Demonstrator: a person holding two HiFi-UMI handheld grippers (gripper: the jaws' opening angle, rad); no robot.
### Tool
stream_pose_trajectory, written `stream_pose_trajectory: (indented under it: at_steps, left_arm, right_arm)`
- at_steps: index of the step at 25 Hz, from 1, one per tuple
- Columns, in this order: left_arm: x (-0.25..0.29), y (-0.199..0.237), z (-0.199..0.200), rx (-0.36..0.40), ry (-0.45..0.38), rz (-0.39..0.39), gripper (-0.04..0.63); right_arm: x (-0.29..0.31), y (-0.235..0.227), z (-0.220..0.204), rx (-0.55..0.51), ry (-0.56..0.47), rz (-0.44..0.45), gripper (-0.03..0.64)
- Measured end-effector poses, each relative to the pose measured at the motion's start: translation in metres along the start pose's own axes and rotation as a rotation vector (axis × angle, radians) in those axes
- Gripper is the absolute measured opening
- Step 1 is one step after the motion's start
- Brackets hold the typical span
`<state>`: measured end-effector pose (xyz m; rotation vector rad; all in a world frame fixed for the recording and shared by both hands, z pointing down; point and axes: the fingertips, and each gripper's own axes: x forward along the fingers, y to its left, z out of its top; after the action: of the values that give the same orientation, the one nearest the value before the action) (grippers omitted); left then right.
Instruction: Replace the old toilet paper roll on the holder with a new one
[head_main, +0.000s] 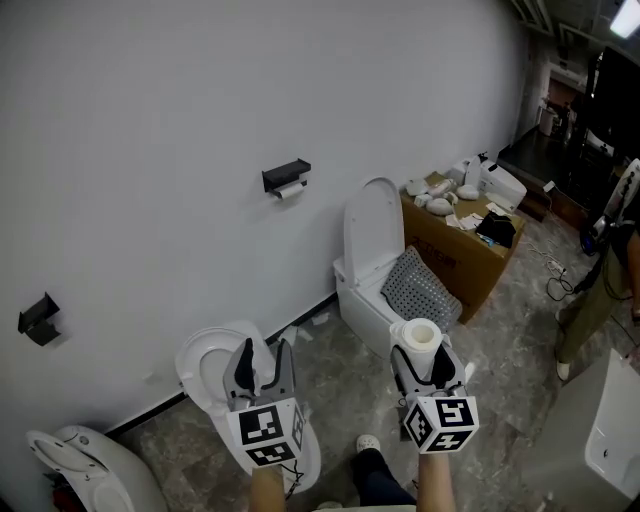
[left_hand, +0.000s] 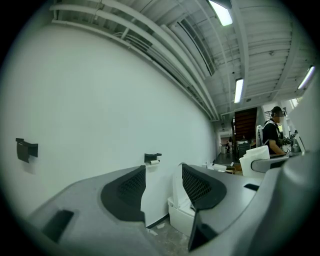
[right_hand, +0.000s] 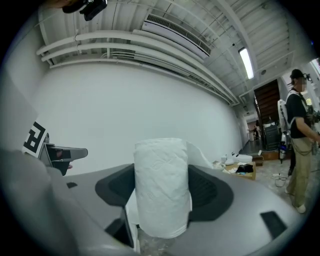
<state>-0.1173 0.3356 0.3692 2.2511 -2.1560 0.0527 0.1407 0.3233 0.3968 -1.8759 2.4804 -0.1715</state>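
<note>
Far left on the wall: a bare black bracket (head_main: 38, 320), well apart from everything else.

Next along, low in the head view: the left gripper (head_main: 265, 358), released, jaws spread wide and nothing between them. Through that gap in its own view (left_hand: 163, 171), only wall and a distant toilet.

Above and beyond, fixed to the wall: the holder (head_main: 286, 176), with the old roll (head_main: 291, 189) still hanging under it, thin and nearly spent by the look of it.

Right of the holder: a white toilet (head_main: 372, 250) with its lid up.

Nearer, low in the view: the right gripper (head_main: 425, 362), grasping the new roll (head_main: 420, 336). In its own view, upright between the pads, pressed on both sides (right_hand: 161, 187).

Further right: a cardboard box (head_main: 462, 262) piled with odds and ends, then a person (head_main: 600, 290) at the edge.

On progress, a judgement: new roll in hand, so fetching done. Still to do:
- reach the holder, well apart from both grippers
- take off the old roll, likely with the free left gripper
- slide the new one on

Nothing legible anywhere. Black-and-white square markers on both gripper cubes, patterns rather than words; faint print on the box, too small to read.
</note>
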Motion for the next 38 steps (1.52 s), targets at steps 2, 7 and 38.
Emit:
stream_pose_trajectory:
  at_steps: [2,7,38]
  left_arm:
    - [0.023,-0.008,0.001,0.000,-0.001,0.015,0.209]
    - [0.086,-0.031,0.011,-0.005,0.007,0.052,0.209]
    - [0.329,-0.045,-0.002,0.010,0.054,0.178,0.209]
  right_arm:
    - [0.023,-0.016,0.004,-0.002,-0.002,0.016,0.308]
    - [0.085,-0.056,0.025,-0.018,-0.002,0.060,0.308]
    - [0.343,-0.144,0.026,-0.004,0.026,0.184,0.308]
